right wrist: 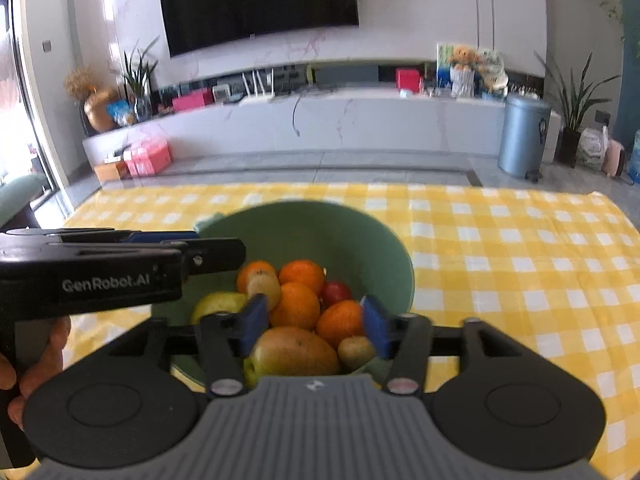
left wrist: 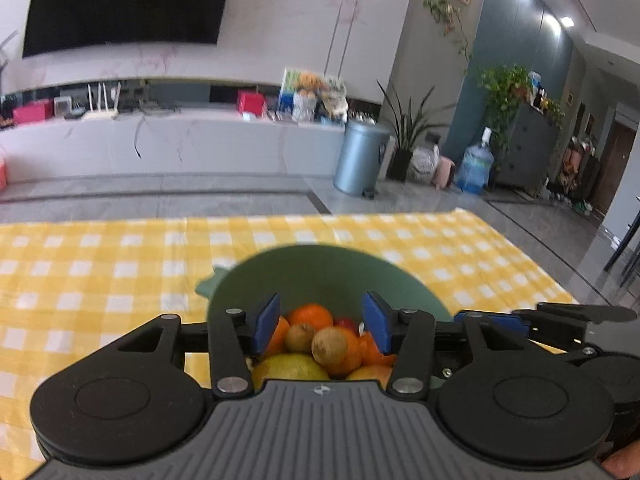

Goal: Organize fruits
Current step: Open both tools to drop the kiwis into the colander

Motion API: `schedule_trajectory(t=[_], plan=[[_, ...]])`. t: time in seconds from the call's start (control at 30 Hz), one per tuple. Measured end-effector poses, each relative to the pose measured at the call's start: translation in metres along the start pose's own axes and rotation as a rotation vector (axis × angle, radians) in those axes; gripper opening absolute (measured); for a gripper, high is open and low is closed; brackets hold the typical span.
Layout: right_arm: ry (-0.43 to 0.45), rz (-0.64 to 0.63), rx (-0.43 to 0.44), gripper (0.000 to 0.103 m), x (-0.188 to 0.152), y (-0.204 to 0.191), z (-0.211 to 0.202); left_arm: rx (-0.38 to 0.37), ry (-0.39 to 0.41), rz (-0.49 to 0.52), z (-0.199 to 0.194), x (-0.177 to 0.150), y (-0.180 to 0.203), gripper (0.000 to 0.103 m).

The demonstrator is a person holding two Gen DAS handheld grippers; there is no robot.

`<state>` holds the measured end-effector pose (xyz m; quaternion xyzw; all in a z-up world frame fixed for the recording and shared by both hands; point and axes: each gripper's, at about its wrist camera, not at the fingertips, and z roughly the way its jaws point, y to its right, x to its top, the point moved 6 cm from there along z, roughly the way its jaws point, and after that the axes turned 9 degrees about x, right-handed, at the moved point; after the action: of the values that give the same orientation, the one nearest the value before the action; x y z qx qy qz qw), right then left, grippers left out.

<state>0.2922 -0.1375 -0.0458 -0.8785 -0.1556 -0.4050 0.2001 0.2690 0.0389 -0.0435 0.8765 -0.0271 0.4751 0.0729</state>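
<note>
Both sets of jaws are spread and empty. The right gripper (right wrist: pixel 312 330) hangs just over the near rim of the green bowl (right wrist: pixel 360 236), the mango (right wrist: pixel 296 350) straight ahead between its fingers, lying crosswise. The left gripper (left wrist: pixel 320 322) hovers alongside over the heaped oranges (left wrist: pixel 311 315). The bowl sits mid-way along the near edge of the yellow checked tablecloth (right wrist: pixel 520 248); beyond, a TV wall.

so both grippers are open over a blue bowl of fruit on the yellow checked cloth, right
Not quite: the bowl is green, not blue, as the right wrist view shows clearly. The rest holds: the left gripper and the right gripper are both open above the fruit, and the bowl sits on the yellow checked cloth.
</note>
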Motion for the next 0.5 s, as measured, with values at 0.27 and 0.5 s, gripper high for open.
schedule_trajectory(t=[0.27, 0.5], plan=[[0.125, 0.004, -0.030, 0.066, -0.010, -0.011, -0.042, 0.011, 0.055, 0.002, -0.031, 0.006, 0.002, 0.059], [0.146, 0.073, -0.034, 0.066, -0.038, -0.017, -0.065, 0.008, 0.016, 0.082, -0.048, -0.013, 0.013, 0.059]])
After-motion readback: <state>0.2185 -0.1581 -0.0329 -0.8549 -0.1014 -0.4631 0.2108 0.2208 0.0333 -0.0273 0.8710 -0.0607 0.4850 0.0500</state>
